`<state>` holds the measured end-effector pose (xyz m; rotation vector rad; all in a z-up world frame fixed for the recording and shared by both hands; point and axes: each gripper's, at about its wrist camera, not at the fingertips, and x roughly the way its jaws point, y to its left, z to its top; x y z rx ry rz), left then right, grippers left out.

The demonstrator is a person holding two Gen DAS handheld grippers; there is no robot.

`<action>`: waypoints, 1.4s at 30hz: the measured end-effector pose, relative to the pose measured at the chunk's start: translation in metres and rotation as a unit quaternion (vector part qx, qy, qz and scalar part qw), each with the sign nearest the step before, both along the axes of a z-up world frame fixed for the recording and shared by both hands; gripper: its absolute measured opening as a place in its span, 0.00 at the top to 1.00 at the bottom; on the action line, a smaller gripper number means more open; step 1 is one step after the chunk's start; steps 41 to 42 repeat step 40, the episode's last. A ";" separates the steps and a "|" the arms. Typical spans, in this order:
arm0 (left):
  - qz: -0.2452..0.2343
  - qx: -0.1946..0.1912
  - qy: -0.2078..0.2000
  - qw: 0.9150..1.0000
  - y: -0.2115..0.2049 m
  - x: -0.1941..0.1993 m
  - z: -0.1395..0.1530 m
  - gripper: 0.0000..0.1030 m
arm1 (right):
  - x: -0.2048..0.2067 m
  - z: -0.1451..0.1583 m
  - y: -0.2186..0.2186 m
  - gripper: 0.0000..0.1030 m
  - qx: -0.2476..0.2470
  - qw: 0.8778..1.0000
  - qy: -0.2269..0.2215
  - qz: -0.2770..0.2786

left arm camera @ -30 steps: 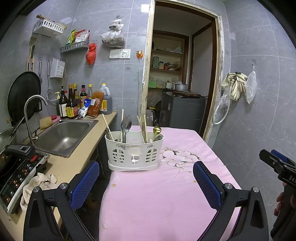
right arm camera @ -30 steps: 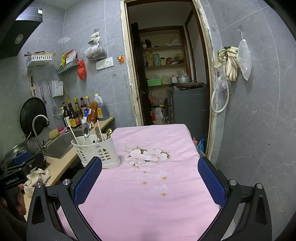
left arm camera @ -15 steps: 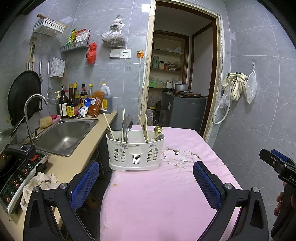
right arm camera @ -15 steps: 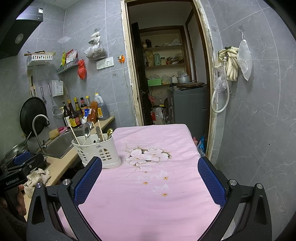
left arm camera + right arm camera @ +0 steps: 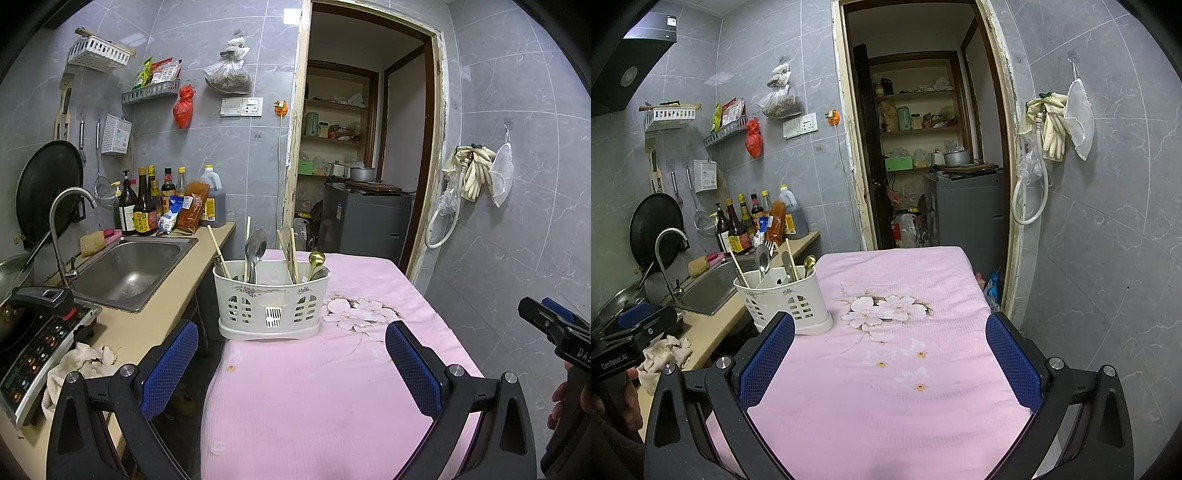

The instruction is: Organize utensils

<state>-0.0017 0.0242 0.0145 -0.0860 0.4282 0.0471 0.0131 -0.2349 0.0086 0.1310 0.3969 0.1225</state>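
- Left gripper (image 5: 291,363): low in the frame of the left wrist view, blue pads wide apart with nothing between them, over the near part of the pink cloth (image 5: 332,398).
- Right gripper (image 5: 890,360): low in the right wrist view, pads likewise spread and empty, above the cloth's near half.
- Each tool shows in the other's view: the right one at the right edge of the left view, the left one at the lower left edge of the right view, with part of a hand on it.
- Caddy (image 5: 272,301): white, upright, at the centre of the left view on the cloth's left far part, near its edge; in the right view it sits left of centre (image 5: 785,301), just beyond the left pad.
- In the caddy stand chopsticks (image 5: 291,249), a steel spoon (image 5: 255,247) and a gold spoon (image 5: 317,258); a fork's tines (image 5: 769,244) show in the right view.
- Flower print (image 5: 882,306): on the cloth just right of the caddy.
- Sink (image 5: 129,266): left of the table in the counter, with a tap (image 5: 61,225), bottles (image 5: 147,206) behind it and a rag (image 5: 79,363) at lower left.
- Doorway (image 5: 360,147): upper centre, beyond the table.
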 end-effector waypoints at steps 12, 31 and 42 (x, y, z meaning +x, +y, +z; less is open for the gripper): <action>0.001 0.000 0.001 1.000 0.000 0.000 0.000 0.01 | 0.000 0.001 -0.001 0.01 0.000 1.000 0.001 0.000; 0.006 0.002 0.008 1.000 0.009 0.002 -0.007 0.01 | 0.003 -0.003 0.002 0.01 0.000 1.000 0.003 0.000; 0.000 -0.002 0.014 1.000 0.006 0.002 -0.009 0.01 | 0.003 -0.014 0.008 0.01 -0.002 1.000 0.008 0.001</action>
